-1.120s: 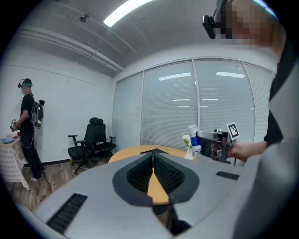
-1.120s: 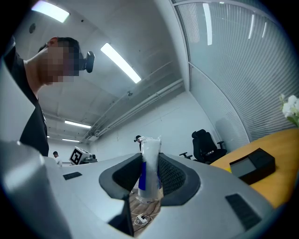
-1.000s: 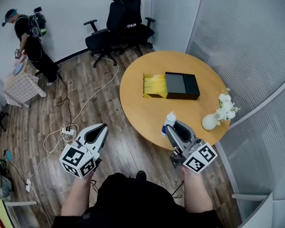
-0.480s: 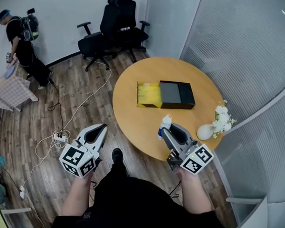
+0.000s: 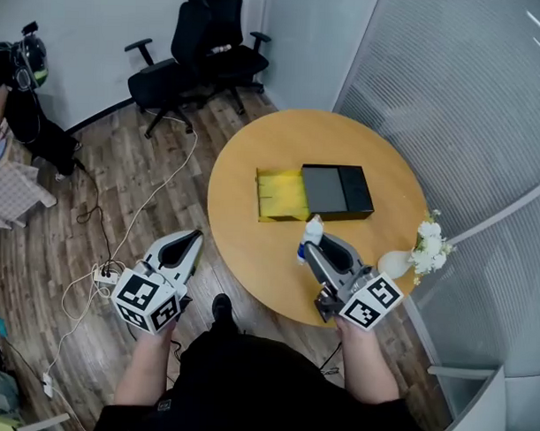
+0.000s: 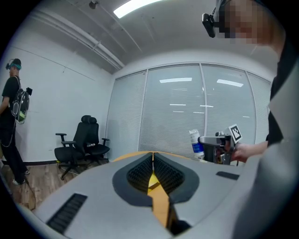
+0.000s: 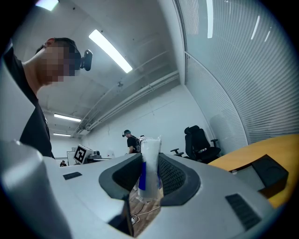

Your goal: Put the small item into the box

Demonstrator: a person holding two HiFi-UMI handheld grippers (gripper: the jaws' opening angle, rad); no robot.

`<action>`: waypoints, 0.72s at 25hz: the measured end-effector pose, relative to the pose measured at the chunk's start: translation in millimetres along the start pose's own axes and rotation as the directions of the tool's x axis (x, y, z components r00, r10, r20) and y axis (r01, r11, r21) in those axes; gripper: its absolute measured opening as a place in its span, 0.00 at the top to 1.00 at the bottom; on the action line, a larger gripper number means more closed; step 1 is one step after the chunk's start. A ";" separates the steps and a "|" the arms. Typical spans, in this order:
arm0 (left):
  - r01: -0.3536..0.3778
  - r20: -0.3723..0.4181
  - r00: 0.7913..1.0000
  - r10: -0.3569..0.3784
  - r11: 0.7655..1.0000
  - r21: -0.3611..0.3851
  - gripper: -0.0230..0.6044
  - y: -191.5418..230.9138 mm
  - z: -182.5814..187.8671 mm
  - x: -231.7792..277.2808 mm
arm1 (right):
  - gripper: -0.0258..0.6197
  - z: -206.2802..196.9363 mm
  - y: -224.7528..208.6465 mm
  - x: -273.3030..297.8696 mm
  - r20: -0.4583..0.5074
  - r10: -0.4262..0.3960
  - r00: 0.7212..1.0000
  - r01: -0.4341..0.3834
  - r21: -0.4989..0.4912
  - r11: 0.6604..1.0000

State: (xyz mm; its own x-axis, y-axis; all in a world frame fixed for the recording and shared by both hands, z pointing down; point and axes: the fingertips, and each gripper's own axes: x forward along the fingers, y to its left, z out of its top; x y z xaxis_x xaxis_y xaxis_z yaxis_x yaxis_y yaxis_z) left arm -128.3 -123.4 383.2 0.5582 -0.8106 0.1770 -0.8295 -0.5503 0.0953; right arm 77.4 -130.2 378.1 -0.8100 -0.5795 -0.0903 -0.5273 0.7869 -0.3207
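This is an office meeting room. A round wooden table (image 5: 244, 209) stands beside a curved, fine-striped glass partition (image 5: 451, 93). Black swivel chairs (image 5: 214, 40) sit against the white wall. Cables and a power strip (image 5: 104, 273) trail over the plank floor (image 5: 94, 186), and strip lights (image 6: 135, 5) line the ceiling.

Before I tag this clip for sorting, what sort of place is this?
Likely an office meeting room: black swivel chairs, a round wooden table, and a curved glass partition with blinds.
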 end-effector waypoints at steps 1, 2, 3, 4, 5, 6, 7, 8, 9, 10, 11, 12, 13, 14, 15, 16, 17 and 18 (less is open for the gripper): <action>0.010 -0.001 1.000 -0.010 1.000 -0.002 0.93 8.8 2.4 5.4 | 0.77 1.0 -3.1 8.7 -0.001 -0.008 1.000 0.008 -0.001 1.000; 0.021 0.000 1.000 -0.021 1.000 -0.002 0.93 17.2 5.0 10.6 | 0.77 2.4 -6.2 17.3 -0.002 -0.017 1.000 0.017 -0.002 1.000; 0.032 0.002 0.999 -0.032 0.999 0.000 0.93 25.3 7.9 15.1 | 0.77 3.8 -9.2 25.7 -0.002 -0.026 1.000 0.026 -0.005 1.000; 0.041 0.005 0.999 -0.041 0.999 0.004 0.93 33.2 10.8 19.0 | 0.77 5.3 -12.1 33.6 -0.002 -0.036 0.999 0.036 -0.008 0.999; 0.049 0.009 0.999 -0.049 0.999 0.008 0.93 41.2 13.5 22.5 | 0.77 6.9 -15.2 41.3 -0.001 -0.046 0.999 0.046 -0.011 0.999; 0.055 0.014 0.998 -0.055 0.998 0.009 0.93 49.2 15.9 25.8 | 0.77 8.7 -18.3 48.5 0.001 -0.057 0.998 0.057 -0.013 0.998; 0.062 0.018 0.998 -0.062 0.998 0.009 0.93 57.2 17.8 29.1 | 0.77 10.7 -21.4 55.3 0.003 -0.067 0.998 0.067 -0.016 0.998; 0.068 0.022 0.997 -0.068 0.998 0.008 0.93 65.0 19.2 32.6 | 0.77 12.7 -24.4 61.6 0.005 -0.078 0.997 0.078 -0.019 0.997; 0.076 0.024 0.997 -0.076 0.997 0.005 0.93 72.7 19.9 36.2 | 0.77 14.8 -27.2 67.7 0.007 -0.089 0.996 0.089 -0.023 0.996; 0.084 0.025 0.996 -0.084 0.996 0.001 0.93 80.2 20.4 39.8 | 0.77 16.7 -29.9 73.9 0.007 -0.101 0.995 0.101 -0.027 0.994; 0.093 0.026 0.995 -0.093 0.996 -0.003 0.93 87.3 20.8 43.4 | 0.77 18.2 -32.3 80.0 0.006 -0.113 0.994 0.113 -0.030 0.993; 0.103 0.026 0.994 -0.103 0.995 -0.007 0.93 93.4 21.0 46.6 | 0.77 19.0 -34.2 85.8 0.004 -0.124 0.992 0.124 -0.033 0.992; 0.114 0.024 0.993 -0.114 0.993 -0.009 0.93 98.1 20.7 49.6 | 0.77 19.0 -35.2 90.8 0.002 -0.134 0.991 0.134 -0.036 0.990; 0.125 0.020 0.992 -0.125 0.992 -0.009 0.93 101.7 19.9 52.8 | 0.77 18.5 -35.9 94.9 -0.001 -0.142 0.990 0.142 -0.039 0.989; 0.137 0.015 0.990 -0.137 0.990 -0.008 0.93 104.4 18.9 56.7 | 0.77 17.9 -37.0 98.2 -0.003 -0.149 0.989 0.149 -0.043 0.988; 0.148 0.010 0.989 -0.148 0.989 -0.008 0.93 106.5 18.0 61.4 | 0.77 17.4 -39.0 100.6 -0.004 -0.157 0.988 0.156 -0.046 0.987; 0.158 0.007 0.987 -0.157 0.987 -0.009 0.93 108.0 17.7 66.5 | 0.77 17.3 -42.0 102.1 -0.006 -0.164 0.986 0.164 -0.048 0.985; 0.165 0.005 0.986 -0.165 0.986 -0.011 0.93 108.4 17.8 71.3 | 0.77 17.4 -45.5 102.5 -0.008 -0.172 0.985 0.171 -0.047 0.984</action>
State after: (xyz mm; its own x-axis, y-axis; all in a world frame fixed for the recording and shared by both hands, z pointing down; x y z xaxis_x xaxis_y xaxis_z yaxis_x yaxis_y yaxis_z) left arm -178.1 -244.5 388.7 0.6874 -0.7098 0.1542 -0.7263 -0.6743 0.1338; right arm 22.8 -229.1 367.0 -0.7093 -0.7044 -0.0267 -0.6695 0.6850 -0.2872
